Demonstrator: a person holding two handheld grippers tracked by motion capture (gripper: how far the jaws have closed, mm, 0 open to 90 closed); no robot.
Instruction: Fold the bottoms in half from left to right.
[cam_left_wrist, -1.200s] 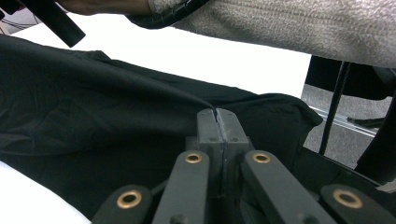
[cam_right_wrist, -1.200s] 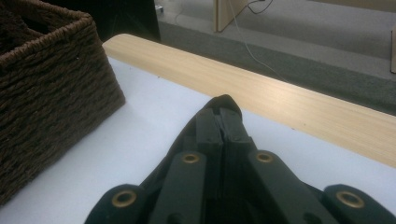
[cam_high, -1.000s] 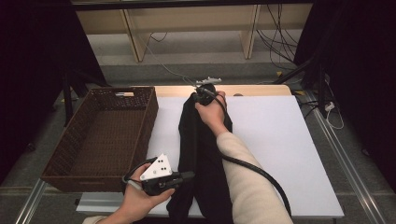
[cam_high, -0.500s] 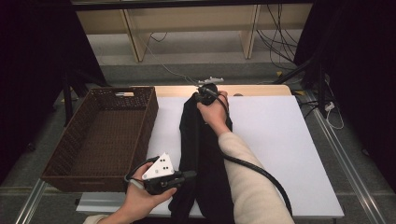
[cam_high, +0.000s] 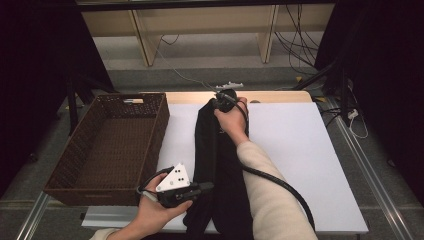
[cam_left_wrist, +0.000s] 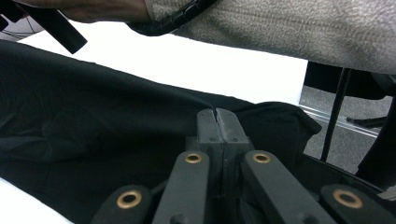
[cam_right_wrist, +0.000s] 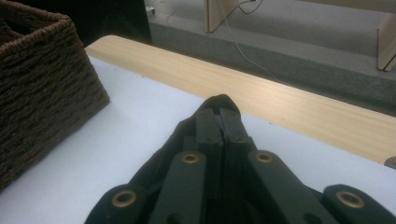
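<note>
Little has moved since the earlier frames: both hands sit where they were, and the black garment is stretched in the same long strip down the white desk. The left gripper is at the near end, its jaws clenched on a fold of the cloth's edge (the left gripper view shows the two pads pressed together with fabric caught at their tips). The right gripper is at the far end by the wooden strip, likewise clenched on a small peak of cloth that pokes up past its tips.

Judging from this, the step in hand is straightening or folding the garment lengthwise, perhaps before it goes into the wicker basket just beside it on the left. To do it well, both pinches should stay firm and the two ends should travel together, keeping light tension so the middle neither sags nor bunches. Pulling one end harder would likely drag the cloth askew or slip it out of a thin pinch.

Soft and matte, the garment is a thin knit or jersey that lies limp with shallow creases. Stiff, coarse, dark brown weave makes up the rectangular, straight-walled basket. Smooth and flat, the desk's surface offers little friction, so the cloth should slide easily.
</note>
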